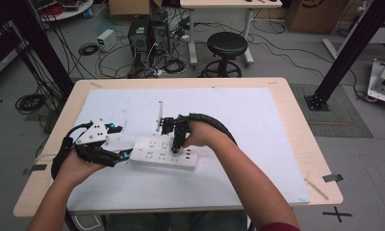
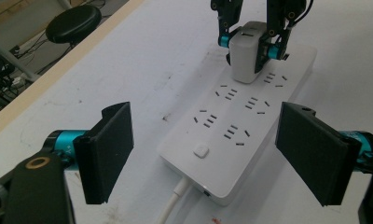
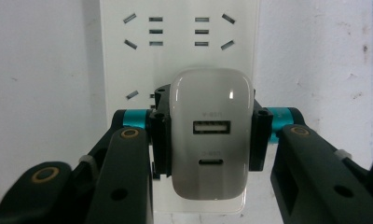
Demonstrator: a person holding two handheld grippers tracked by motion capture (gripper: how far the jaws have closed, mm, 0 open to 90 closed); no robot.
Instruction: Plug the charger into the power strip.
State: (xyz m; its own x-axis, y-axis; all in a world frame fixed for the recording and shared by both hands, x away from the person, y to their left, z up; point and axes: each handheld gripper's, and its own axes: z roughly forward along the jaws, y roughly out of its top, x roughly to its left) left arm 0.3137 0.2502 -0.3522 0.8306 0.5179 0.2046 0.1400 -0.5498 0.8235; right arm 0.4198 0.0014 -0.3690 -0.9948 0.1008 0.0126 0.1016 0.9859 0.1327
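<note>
A white power strip (image 1: 164, 155) lies on the white mat, its sockets facing up (image 2: 231, 121). A white USB charger (image 2: 245, 56) stands on the strip's far end. My right gripper (image 1: 177, 147) points down and is shut on the charger, with a pad on each side (image 3: 207, 140). The right gripper view looks at the charger's top (image 3: 211, 93) with its two ports, and the strip (image 3: 180, 42) lies beneath. My left gripper (image 1: 125, 155) is open at the strip's near end. Its pads (image 2: 107, 149) stand either side of the switch end (image 2: 205, 140), apart from it.
The strip's white cable (image 2: 173, 200) runs off toward me. The white mat (image 1: 258, 115) covers most of the wooden table (image 1: 296, 110). Beyond the table are a black stool (image 1: 226, 45), computer towers (image 1: 140, 31), floor cables and a black frame post (image 1: 344, 53).
</note>
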